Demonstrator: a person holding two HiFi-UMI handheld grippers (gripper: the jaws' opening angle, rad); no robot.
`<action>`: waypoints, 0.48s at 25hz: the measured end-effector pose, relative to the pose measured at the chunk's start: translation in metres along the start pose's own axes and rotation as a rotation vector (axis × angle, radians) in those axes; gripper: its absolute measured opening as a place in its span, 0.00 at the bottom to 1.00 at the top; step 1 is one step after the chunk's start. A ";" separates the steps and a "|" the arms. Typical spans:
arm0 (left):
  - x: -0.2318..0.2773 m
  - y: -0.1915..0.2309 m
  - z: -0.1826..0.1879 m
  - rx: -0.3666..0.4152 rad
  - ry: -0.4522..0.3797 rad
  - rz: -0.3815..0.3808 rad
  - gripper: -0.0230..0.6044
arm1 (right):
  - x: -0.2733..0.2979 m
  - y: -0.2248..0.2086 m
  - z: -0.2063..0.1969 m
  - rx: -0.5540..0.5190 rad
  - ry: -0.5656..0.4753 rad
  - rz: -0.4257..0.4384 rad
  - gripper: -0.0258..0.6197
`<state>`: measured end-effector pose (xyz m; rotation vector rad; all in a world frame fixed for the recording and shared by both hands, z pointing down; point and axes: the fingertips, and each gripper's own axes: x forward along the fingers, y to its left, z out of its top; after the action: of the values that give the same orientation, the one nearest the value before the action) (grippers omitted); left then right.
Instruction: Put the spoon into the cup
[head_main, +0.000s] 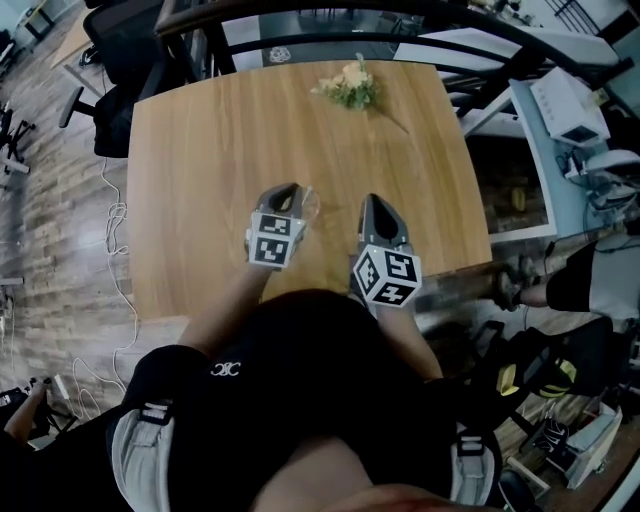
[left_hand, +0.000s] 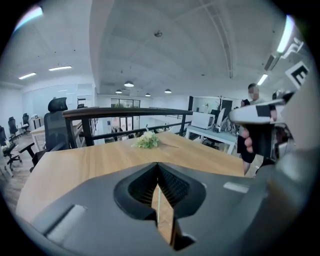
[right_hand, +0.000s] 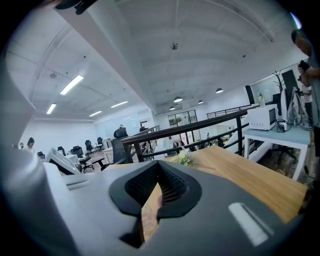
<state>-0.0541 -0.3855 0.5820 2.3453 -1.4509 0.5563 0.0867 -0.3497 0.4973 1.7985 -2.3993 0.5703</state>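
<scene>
The wooden table (head_main: 200, 150) starts just below me, and I hold both grippers over its near half. The left gripper (left_hand: 157, 169) has its claw pinched on a thin pale edge. This looks like the wall of a clear cup (head_main: 308, 206), which shows just right of its tip. Close beside it, the right gripper (right_hand: 157, 167) has its claw pressed together. A small pinkish smear sits in the slit, and I cannot tell what it is. I cannot make out the spoon. Flowers (head_main: 348, 86) lie at the table's far edge, with a dark railing (left_hand: 135, 111) beyond.
</scene>
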 end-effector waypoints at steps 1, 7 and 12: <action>-0.007 0.000 0.007 -0.006 -0.029 0.001 0.05 | 0.001 0.003 0.000 -0.002 0.002 0.009 0.05; -0.048 0.010 0.043 -0.008 -0.191 0.041 0.05 | 0.010 0.026 -0.001 -0.013 0.001 0.078 0.05; -0.082 0.021 0.068 -0.006 -0.271 0.097 0.05 | 0.017 0.045 -0.002 -0.021 -0.009 0.130 0.04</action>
<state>-0.0961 -0.3629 0.4848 2.4293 -1.6870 0.2638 0.0384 -0.3534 0.4934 1.6496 -2.5326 0.5481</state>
